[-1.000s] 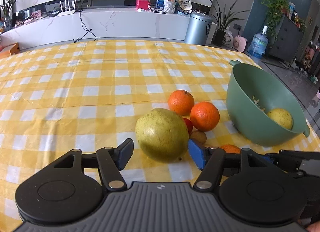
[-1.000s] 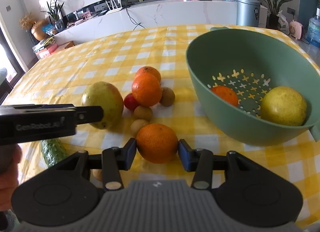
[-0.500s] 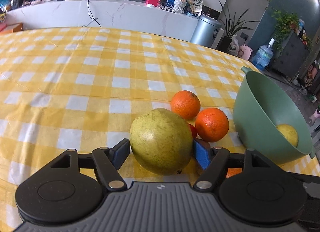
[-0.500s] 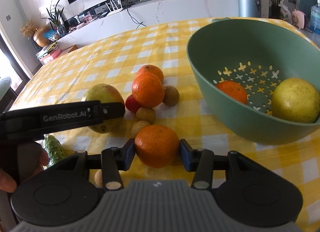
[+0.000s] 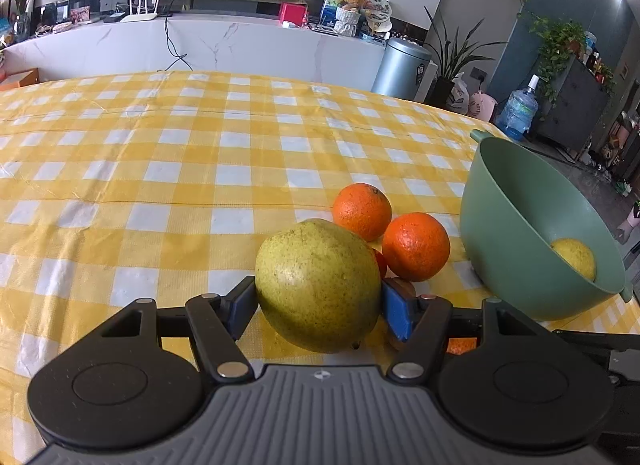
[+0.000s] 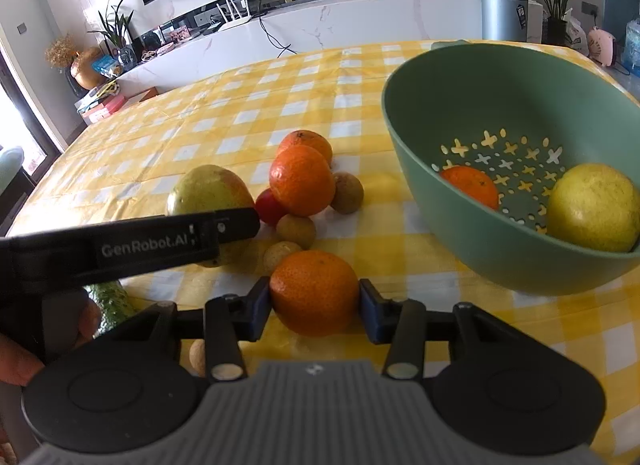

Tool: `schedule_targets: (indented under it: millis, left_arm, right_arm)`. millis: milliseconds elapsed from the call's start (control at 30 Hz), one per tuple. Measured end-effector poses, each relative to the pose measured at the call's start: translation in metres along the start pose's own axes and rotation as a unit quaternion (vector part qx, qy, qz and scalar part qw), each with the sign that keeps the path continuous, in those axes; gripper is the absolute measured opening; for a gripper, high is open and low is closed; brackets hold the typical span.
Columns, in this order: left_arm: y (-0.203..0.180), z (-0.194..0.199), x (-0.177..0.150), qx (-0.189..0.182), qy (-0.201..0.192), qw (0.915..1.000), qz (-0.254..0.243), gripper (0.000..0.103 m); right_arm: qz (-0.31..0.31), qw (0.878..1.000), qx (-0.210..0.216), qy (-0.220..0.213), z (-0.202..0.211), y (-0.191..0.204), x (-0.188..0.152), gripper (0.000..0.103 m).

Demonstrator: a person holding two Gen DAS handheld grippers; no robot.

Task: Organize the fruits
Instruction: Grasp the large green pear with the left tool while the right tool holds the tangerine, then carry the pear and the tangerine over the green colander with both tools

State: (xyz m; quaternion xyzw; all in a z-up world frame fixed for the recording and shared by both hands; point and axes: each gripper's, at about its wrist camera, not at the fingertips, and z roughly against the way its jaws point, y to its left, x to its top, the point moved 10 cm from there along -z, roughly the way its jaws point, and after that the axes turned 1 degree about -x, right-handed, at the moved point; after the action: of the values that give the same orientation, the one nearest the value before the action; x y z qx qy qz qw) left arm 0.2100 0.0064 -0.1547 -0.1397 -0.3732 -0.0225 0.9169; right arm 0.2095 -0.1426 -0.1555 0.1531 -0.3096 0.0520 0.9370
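A big green-yellow pear (image 5: pixel 318 305) sits between the pads of my left gripper (image 5: pixel 319 303). Its jaws are closing and both pads touch the pear's sides. In the right wrist view the same pear (image 6: pixel 208 189) lies behind the left gripper's (image 6: pixel 240 225) black arm. My right gripper (image 6: pixel 316 305) has its jaws closing, pads pressed on an orange (image 6: pixel 314 291) low over the cloth. The green colander bowl (image 6: pixel 460 97) at the right holds an orange (image 6: pixel 470 185) and a yellow fruit (image 6: pixel 592 205).
Two oranges (image 6: pixel 302 179) (image 6: pixel 308 141), a small red fruit (image 6: pixel 268 205) and several small brown fruits (image 6: pixel 296 229) cluster between pear and bowl. A cucumber (image 6: pixel 110 301) lies at the near left by a person's hand (image 6: pixel 16 361). Yellow checked cloth (image 5: pixel 160 185) stretches beyond.
The left gripper came forward around the pear, which lay ahead of its spread fingers before, and its pads have closed in to the pear's sides. The right gripper still holds its orange in place.
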Motion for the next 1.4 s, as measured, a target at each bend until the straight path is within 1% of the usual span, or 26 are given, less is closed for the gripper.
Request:
schedule_targets:
  millis: [167,433,567,667,700,800,967,1067,1167,1267,1400]
  left_arm:
    - [-0.001,0.011,-0.003,0.009,-0.005,0.9999,-0.006,0.075]
    - [-0.006,0.044,0.009,0.024,-0.027,0.9993,-0.008,0.075]
    - [-0.017,0.064,0.017,0.034,-0.038,0.9985,-0.016,0.075]
    - [-0.03,0.076,0.025,0.051,-0.045,0.997,-0.037,0.075]
    - [-0.036,0.079,0.028,0.051,-0.046,0.9968,-0.04,0.075]
    - [-0.05,0.089,0.033,0.042,-0.047,0.9972,-0.04,0.075]
    - [-0.079,0.104,0.042,0.027,-0.062,0.9955,-0.067,0.075]
    - [-0.098,0.108,0.044,0.014,-0.062,0.9943,-0.085,0.075]
    - [-0.118,0.105,0.045,0.005,-0.05,0.9933,-0.104,0.075]
    - [-0.136,0.097,0.047,-0.009,-0.043,0.992,-0.119,0.075]
    - [-0.158,0.083,0.049,-0.028,-0.032,0.9891,-0.141,0.075]
  right_arm:
    - [0.01,1.0,0.001,-0.015,0.008,0.003,0.002,0.043]
    - [0.019,0.999,0.01,-0.042,0.029,0.005,0.004,0.043]
    - [0.047,0.997,0.005,-0.068,0.049,0.011,0.005,0.043]
    - [0.05,0.995,0.005,-0.082,0.065,0.009,0.006,0.043]
    - [0.049,0.995,0.003,-0.087,0.071,0.007,0.006,0.043]
    - [0.042,0.994,-0.004,-0.101,0.09,0.0,0.008,0.043]
    - [0.029,0.991,-0.016,-0.131,0.124,-0.018,0.017,0.043]
    - [0.035,0.987,-0.035,-0.152,0.143,-0.029,0.024,0.043]
    - [0.046,0.983,-0.06,-0.166,0.156,-0.041,0.031,0.043]
    - [0.058,0.981,-0.078,-0.167,0.165,-0.056,0.038,0.043]
    - [0.081,0.979,-0.1,-0.156,0.167,-0.077,0.047,0.043]
